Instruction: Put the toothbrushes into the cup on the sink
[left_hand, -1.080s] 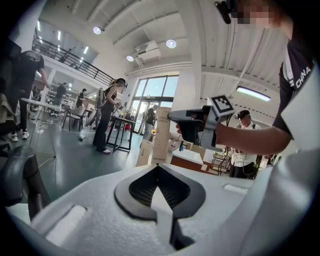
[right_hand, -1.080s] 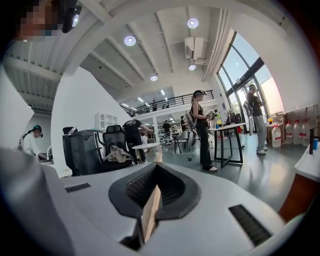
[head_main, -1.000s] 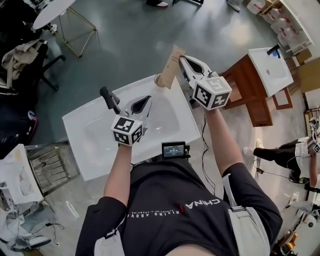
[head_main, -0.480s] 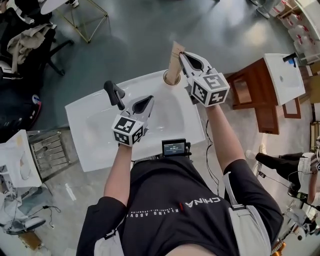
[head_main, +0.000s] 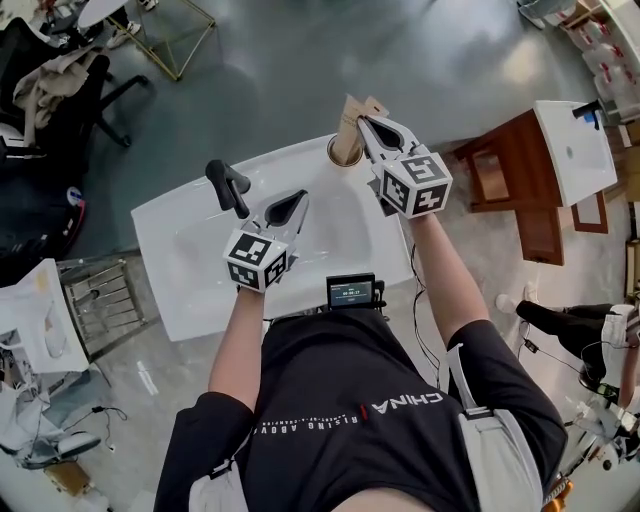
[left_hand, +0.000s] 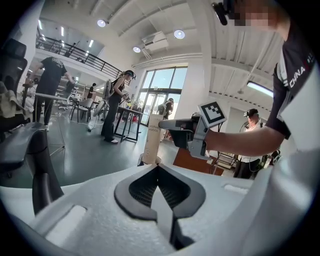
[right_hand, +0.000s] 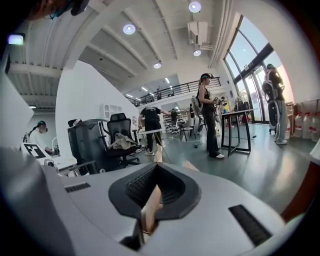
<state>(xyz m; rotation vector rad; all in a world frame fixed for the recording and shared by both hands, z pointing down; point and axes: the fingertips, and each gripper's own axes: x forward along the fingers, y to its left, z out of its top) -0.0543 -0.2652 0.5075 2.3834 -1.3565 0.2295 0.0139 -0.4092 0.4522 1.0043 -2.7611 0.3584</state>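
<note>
While the left gripper (head_main: 298, 197) stays shut and empty over the sink (head_main: 180, 260), the right gripper (head_main: 362, 122) has tipped the toothbrush (head_main: 346, 138) upright and lowered it into the cup (head_main: 331, 154) at the sink's far edge. Its jaws remain clamped on it, so I judge only the release is left. The toothbrush is a tall tan cardboard pack, top flap bent out.

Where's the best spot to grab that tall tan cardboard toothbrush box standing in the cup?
The upper half of the tan cardboard box, from the person's side, as the right gripper does: its foot sits in the round cup, and its thin flat faces suit closing jaws.
</note>
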